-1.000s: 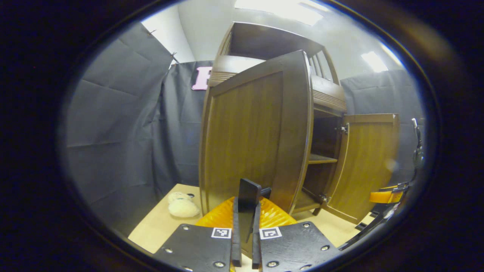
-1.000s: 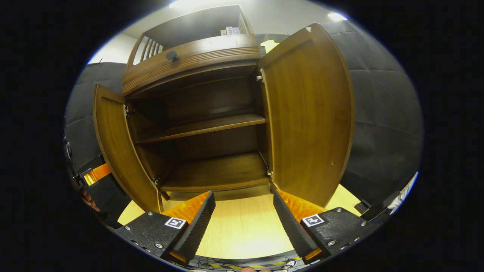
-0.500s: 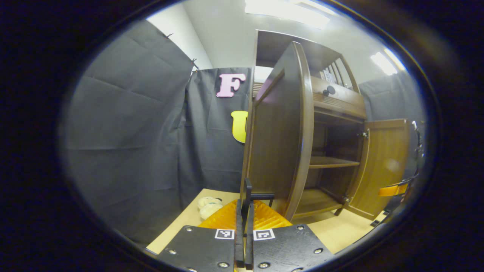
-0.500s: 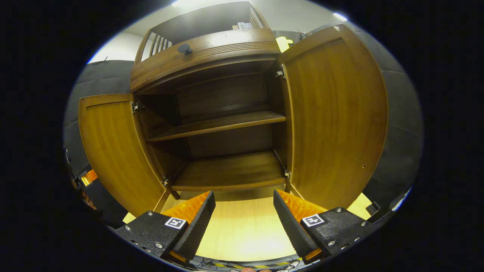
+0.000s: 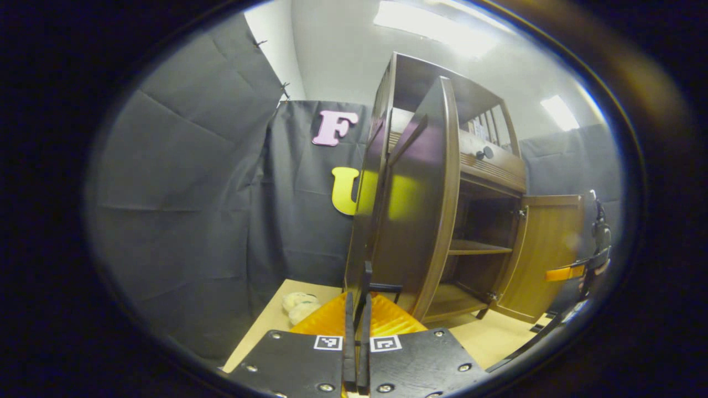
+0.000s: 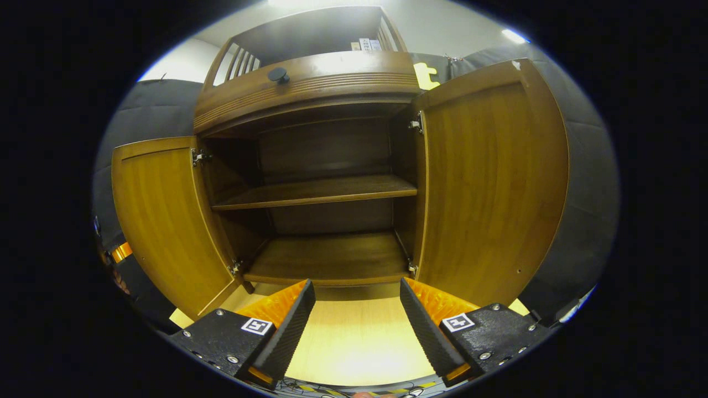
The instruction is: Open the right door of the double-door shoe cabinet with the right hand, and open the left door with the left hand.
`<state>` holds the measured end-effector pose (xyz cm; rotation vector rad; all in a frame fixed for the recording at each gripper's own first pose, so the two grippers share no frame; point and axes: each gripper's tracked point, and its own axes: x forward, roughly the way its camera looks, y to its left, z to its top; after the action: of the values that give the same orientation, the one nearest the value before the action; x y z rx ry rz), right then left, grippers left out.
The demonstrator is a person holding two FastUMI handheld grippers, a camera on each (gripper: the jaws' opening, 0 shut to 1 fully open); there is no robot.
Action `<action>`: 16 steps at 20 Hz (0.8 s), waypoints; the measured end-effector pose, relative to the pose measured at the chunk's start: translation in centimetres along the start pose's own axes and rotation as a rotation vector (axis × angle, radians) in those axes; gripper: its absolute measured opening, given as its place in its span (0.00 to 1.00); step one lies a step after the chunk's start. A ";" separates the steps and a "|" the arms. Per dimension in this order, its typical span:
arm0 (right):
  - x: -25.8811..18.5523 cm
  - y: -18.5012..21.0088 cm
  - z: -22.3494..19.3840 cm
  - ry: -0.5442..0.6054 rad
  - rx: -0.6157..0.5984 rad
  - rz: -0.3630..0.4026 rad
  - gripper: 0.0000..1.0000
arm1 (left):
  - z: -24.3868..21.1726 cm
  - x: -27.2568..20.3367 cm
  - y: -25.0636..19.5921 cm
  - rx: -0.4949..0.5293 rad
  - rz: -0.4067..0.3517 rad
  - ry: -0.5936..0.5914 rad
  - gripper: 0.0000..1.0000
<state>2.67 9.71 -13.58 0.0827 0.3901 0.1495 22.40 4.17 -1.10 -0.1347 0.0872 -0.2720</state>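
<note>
1. We see the shoe cabinet (image 6: 321, 166) standing on the light wood table (image 6: 354, 342), both doors swung wide.
2. Left door (image 6: 166, 221) and right door (image 6: 492, 177) both stand out from the carcass in the right gripper view, inner faces toward the camera.
3. Cabinet interior: one mid shelf (image 6: 315, 190) and a bottom board (image 6: 332, 257). We spot nothing on either (dark at the back, so the far corners are hard to read).
4. Above the doors is a drawer front with a dark round knob (image 6: 278, 74); above that, an open top compartment holding a few small items we can't identify.
5. Right gripper (image 6: 357, 326): fingers spread well apart, nothing between them, hovering over the table in front of the open cabinet.
6. Left gripper (image 5: 358, 326): fingers pressed close together around the dark handle (image 5: 381, 287) of the left door, which sits edge-on right ahead of the tips. We can't confirm both fingers actually press on it.
7. In the left gripper view a pale plush toy (image 5: 298, 305) lies on the table by the cloth wall, left of the cabinet.
8. The other gripper (image 5: 575, 272) shows at the far right of that view, beside the right door.
</note>
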 end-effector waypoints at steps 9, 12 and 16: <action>-0.7 -3.2 3.6 -0.105 -0.017 -0.049 0.92 | 0.5 -2.2 1.9 0.005 0.146 0.005 0.05; -1.3 -4.3 3.9 -0.134 -0.044 -0.009 0.92 | 1.6 -3.2 2.6 0.037 0.268 -0.020 0.03; -2.5 -6.7 3.2 -0.119 -0.061 0.015 0.95 | 2.6 -3.0 3.1 0.048 0.365 -0.038 0.06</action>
<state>2.51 2.49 -10.41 0.0345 0.2656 0.1701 20.56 8.24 1.21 -0.0745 0.0665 0.0931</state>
